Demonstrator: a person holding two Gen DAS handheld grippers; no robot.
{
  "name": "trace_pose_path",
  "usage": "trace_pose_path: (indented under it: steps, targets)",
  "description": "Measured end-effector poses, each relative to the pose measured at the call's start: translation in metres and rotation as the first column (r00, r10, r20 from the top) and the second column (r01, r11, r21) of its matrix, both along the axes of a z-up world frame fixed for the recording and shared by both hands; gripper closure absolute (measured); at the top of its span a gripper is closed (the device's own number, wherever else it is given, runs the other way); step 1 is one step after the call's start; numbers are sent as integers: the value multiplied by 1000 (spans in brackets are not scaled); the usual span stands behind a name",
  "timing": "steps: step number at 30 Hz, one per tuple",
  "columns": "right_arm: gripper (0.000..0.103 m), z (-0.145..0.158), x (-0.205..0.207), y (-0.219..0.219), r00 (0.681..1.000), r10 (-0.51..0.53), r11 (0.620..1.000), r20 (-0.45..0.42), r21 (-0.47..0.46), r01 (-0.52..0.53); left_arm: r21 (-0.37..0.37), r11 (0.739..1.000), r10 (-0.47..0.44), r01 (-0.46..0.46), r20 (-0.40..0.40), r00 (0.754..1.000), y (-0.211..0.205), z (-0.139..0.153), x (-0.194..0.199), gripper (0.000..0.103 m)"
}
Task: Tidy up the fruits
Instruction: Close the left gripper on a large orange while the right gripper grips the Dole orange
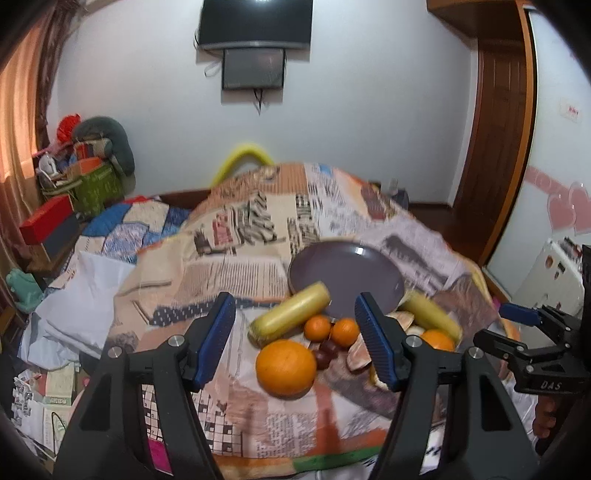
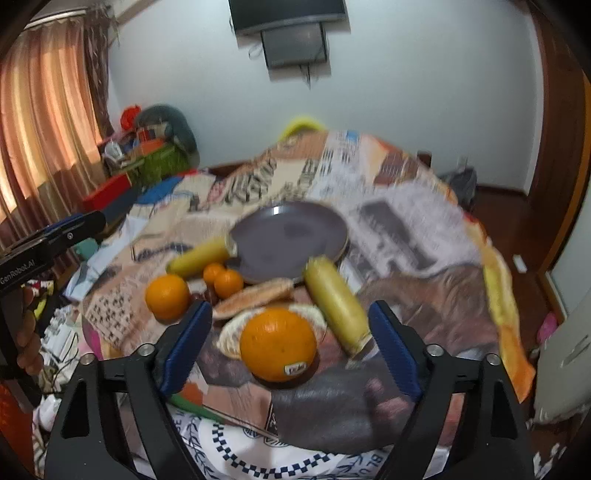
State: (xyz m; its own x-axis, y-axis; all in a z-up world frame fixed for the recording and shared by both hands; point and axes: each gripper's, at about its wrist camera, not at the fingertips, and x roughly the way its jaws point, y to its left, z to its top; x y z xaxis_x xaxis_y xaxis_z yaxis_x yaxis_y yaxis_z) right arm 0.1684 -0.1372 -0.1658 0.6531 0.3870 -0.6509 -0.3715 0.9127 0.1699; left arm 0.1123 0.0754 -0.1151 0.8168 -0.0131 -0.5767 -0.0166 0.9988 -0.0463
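Note:
A purple plate [image 1: 347, 273] [image 2: 295, 232] lies empty on the patterned cloth. In front of it lie two yellow bananas [image 1: 290, 317] [image 2: 336, 302], two large oranges [image 1: 286, 367] [image 2: 279, 343], two small tangerines [image 1: 317, 328] [image 2: 228, 282], dark grapes [image 1: 327, 352] and shell-like pieces [image 2: 255, 295]. My left gripper [image 1: 299, 343] is open, with the near large orange between its fingers' line, above the cloth. My right gripper [image 2: 291, 349] is open, framing the stickered orange. The right gripper [image 1: 517, 314] also shows in the left wrist view.
The table is draped with a newspaper-print cloth [image 1: 258, 229]. A cluttered shelf with boxes [image 1: 85, 184] stands at the back left by curtains [image 2: 44, 129]. A screen [image 1: 255, 26] hangs on the far wall. A wooden door [image 1: 498, 147] is at the right.

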Motion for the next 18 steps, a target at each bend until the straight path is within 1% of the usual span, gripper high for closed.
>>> trace_pose_path:
  steps: [4, 6, 9, 12, 13, 14, 18]
  targets:
    - [20, -17, 9, 7, 998, 3, 1000, -64, 3, -3, 0, 1000, -29, 29, -80, 996, 4, -24, 14, 36]
    - [20, -25, 13, 11, 995, 7, 1000, -96, 5, -7, -13, 999, -45, 43, -129, 991, 8, -40, 20, 36]
    - [20, -32, 17, 16, 992, 19, 1000, -123, 1, -19, -26, 998, -56, 52, -180, 982, 10, -53, 27, 36]
    - [20, -38, 21, 19, 988, 35, 999, -151, 10, -34, -44, 997, -72, 64, -235, 969, 13, -68, 35, 32]
    - [20, -39, 22, 20, 986, 36, 999, -161, 11, -35, -55, 996, -83, 71, -258, 963, 13, -73, 38, 28]
    - [20, -42, 24, 21, 985, 39, 999, -168, 12, -38, -65, 995, -92, 76, -282, 955, 13, -79, 41, 26]
    - [20, -49, 29, 26, 979, 54, 999, -199, 16, -52, -63, 996, -85, 69, -312, 946, 12, -92, 49, 26]
